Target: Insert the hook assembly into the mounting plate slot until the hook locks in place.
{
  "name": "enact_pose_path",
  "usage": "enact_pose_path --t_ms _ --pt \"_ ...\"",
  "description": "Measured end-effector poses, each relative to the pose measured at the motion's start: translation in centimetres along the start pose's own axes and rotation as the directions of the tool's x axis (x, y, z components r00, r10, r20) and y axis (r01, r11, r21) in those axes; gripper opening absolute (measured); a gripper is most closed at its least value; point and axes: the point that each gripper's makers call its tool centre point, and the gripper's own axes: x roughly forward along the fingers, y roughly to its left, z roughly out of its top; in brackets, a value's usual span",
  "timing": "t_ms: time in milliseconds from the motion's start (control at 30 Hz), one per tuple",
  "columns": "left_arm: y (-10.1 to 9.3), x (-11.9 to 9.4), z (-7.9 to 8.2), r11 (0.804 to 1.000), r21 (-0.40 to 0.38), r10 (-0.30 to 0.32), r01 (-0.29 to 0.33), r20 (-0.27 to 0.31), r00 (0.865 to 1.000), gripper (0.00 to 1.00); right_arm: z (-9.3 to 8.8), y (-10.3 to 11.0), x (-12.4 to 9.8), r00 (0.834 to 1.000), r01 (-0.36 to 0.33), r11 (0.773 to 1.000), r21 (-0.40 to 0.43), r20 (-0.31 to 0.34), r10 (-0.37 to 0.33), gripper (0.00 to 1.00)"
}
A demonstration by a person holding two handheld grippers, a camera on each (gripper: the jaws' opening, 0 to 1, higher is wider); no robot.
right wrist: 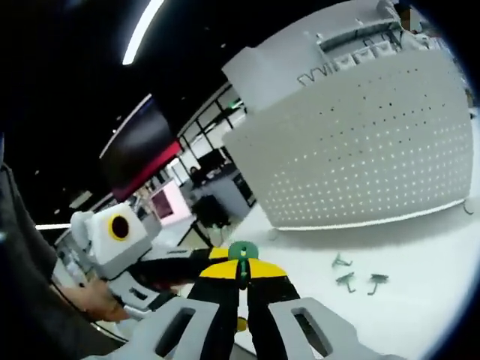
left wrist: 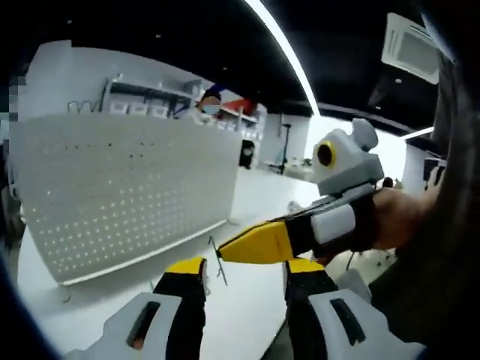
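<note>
Left gripper (left wrist: 244,274): yellow-tipped black jaws rising from 6 o'clock of the left gripper view, standing apart with nothing between them. Right gripper (left wrist: 225,253): enters the same view from 3 o'clock, carried by a person's hand (left wrist: 401,217); yellow jaw tips drawn together on a thin dark hook (left wrist: 218,262), whose wire hangs down just past the tips.

Right gripper view: the right gripper (right wrist: 241,271) has its jaws closed on a hook assembly (right wrist: 242,259) with a green cap at the top, held at centre low. The left gripper (right wrist: 195,259) lies toward 8 o'clock, its jaws reaching in behind the right one's tips; a hand (right wrist: 94,300) is on it.

White perforated mounting plate (left wrist: 120,195): stands upright on the white table (left wrist: 247,315), toward 10 o'clock of the left gripper view; in the right gripper view the plate (right wrist: 360,142) is at 1 to 2 o'clock, well apart from the held hook.

Spare hooks (right wrist: 356,281): three small pieces lying on the table (right wrist: 420,300) at 4 o'clock, near the plate's foot
</note>
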Motion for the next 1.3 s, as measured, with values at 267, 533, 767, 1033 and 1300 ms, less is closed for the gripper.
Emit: enact_pose_path --t_ms 267,533,767,1033,1300 --pt "-0.1 -0.5 0.0 0.998 -0.06 -0.022 0.021 -0.022 1.0 0.6 -0.1 -0.1 0.0 1.0 0.006 0.999 -0.042 -0.008 -0.006 0.0" --pt "0.4 -0.9 -0.1 0.995 -0.102 -0.013 0.01 -0.022 1.0 0.74 -0.1 -0.2 -0.2 1.0 0.011 0.998 -0.059 -0.01 -0.012 0.0" --pt "0.4 -1.1 0.3 0.996 -0.086 0.003 -0.003 0.001 1.0 0.83 0.2 0.1 -0.3 1.0 0.009 0.995 -0.103 0.001 -0.009 0.0" --pt "0.1 -2.0 1.0 0.998 -0.068 -0.008 0.011 0.041 0.999 0.91 0.3 -0.3 0.2 0.999 0.034 0.984 -0.173 0.0 -0.035 0.0" --pt "0.2 -1.9 0.7 0.991 -0.136 -0.011 0.016 0.04 0.999 0.99 0.6 -0.7 0.8 0.998 0.061 0.966 -0.251 0.004 -0.062 0.0"
